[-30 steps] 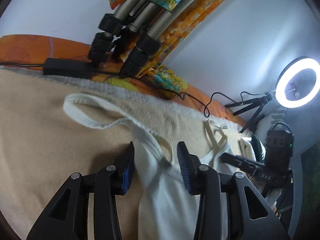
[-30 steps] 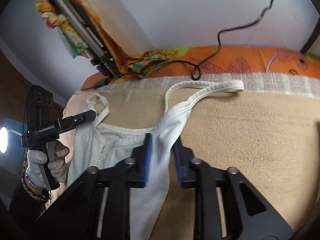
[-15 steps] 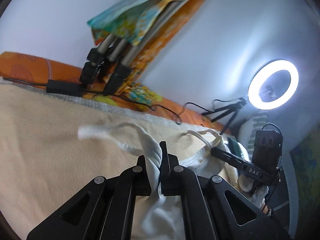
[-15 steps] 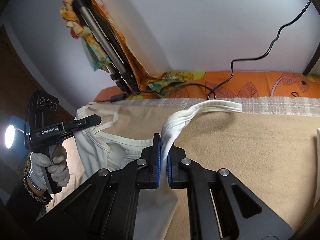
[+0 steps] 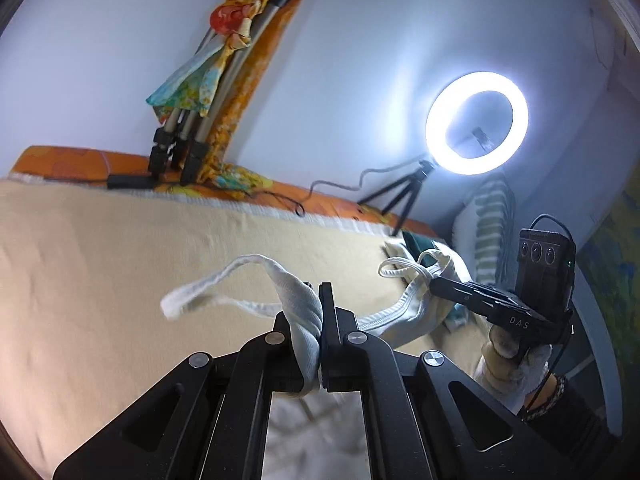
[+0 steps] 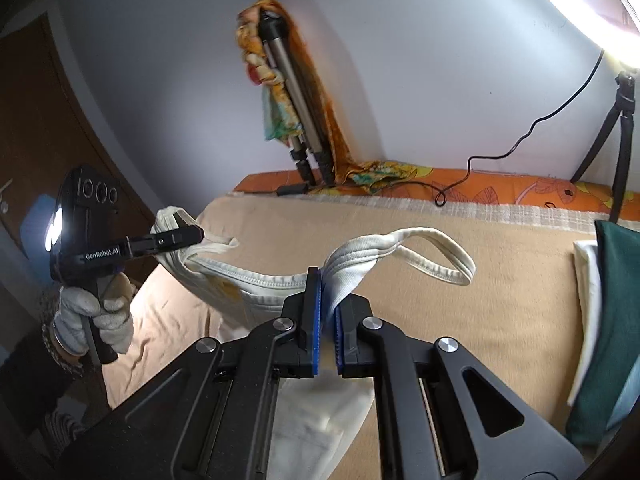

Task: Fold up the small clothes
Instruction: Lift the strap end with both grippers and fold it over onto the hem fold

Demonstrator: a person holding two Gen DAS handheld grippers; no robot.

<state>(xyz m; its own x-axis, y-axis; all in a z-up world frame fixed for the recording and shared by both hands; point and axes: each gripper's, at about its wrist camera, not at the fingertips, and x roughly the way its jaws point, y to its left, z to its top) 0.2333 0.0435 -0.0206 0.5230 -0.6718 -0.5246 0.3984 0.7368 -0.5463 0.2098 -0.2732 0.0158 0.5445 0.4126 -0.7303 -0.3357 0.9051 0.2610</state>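
Observation:
A small white tank top [image 6: 256, 284] hangs stretched between my two grippers above the beige blanket [image 6: 500, 280]. My left gripper [image 5: 318, 308] is shut on one shoulder of the top, and its strap [image 5: 224, 284] loops out to the left. My right gripper [image 6: 326, 300] is shut on the other shoulder, with its strap [image 6: 436, 256] looping out to the right. Each gripper shows in the other's view: the right one [image 5: 440, 286] and the left one [image 6: 192, 234], both clamped on the top's shoulders.
A folded tripod [image 6: 296, 92] draped in patterned cloth leans on the back wall. A lit ring light [image 5: 476, 124] stands on a small tripod at the bed's far edge, with cables [image 6: 500, 156] nearby. Folded green and white clothes [image 6: 612, 320] lie at the right.
Both grippers closed on the tank top's shoulders and lifted it off the blanket. The top now hangs raised between them, and the views tilted up toward the wall.

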